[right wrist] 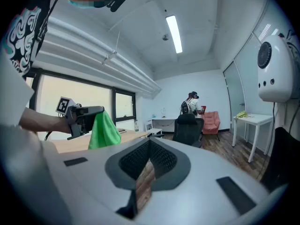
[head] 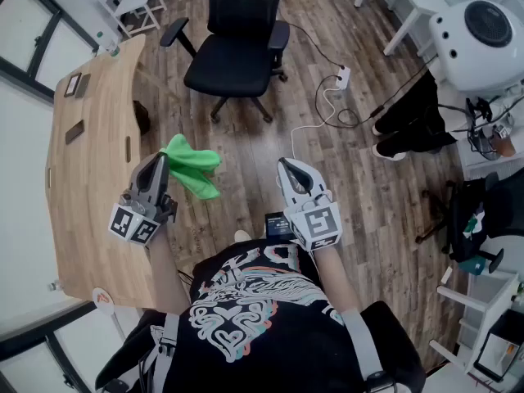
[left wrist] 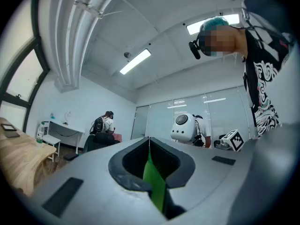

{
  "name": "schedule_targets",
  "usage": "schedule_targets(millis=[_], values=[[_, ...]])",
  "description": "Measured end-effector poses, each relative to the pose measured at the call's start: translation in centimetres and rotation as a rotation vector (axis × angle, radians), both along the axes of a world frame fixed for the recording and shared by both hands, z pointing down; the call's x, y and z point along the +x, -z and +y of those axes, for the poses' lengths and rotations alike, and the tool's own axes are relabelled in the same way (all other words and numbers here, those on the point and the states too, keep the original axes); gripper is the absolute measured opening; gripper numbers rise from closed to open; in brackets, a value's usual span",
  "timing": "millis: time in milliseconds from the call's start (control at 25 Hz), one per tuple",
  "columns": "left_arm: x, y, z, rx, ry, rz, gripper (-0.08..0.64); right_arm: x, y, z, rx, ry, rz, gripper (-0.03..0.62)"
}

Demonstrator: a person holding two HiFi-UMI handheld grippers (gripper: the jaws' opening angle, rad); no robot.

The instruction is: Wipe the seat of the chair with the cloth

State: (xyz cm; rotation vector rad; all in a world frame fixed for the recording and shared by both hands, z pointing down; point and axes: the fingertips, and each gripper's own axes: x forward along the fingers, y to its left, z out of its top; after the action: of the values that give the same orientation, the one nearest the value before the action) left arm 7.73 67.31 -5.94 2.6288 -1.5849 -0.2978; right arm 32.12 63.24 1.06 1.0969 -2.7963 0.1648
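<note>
We hold the left gripper out in front of us with its tips pinched together on the cloth. The cloth is green and bunches out to the right of the tips. In the left gripper view a thin green fold fills the slit between the jaws. The cloth hangs in the air beside the edge of the desk, above the floor, and touches neither.

The chair stands ahead of us and well apart from the cloth. It is black, with armrests and a wheeled base. Its seat is bare and faces us, with the backrest on the far side.

Our right gripper is level with the left one and near it. Its tips meet, and in the right gripper view only the floor planks show through the narrow slit below them, so it holds nothing. That view also shows the left gripper to the side with the cloth drooping from it, and the chair further back.

A power strip lies on the floor right of the chair, and a white cable loops from it towards us. A white machine stands at the far right. In the right gripper view a person stands at the back of the room, beyond the chair.
</note>
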Motion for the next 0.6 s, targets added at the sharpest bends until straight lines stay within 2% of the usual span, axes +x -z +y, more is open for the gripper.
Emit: schedule_targets(millis=[280, 480, 600], values=[[1.6, -0.5, -1.6, -0.011, -0.003, -0.018, 0.008, 0.9, 0.8, -2.1, 0.017, 0.013, 0.000, 0.000], [2.6, -1.3, -3.0, -0.017, 0.034, -0.120, 0.008, 1.5, 0.3, -3.1, 0.009, 0.027, 0.005, 0.000], [2.9, -1.7, -3.7, -0.025, 0.061, -0.144, 0.008, 1.5, 0.1, -3.5, -0.004, 0.054, -0.017, 0.000]])
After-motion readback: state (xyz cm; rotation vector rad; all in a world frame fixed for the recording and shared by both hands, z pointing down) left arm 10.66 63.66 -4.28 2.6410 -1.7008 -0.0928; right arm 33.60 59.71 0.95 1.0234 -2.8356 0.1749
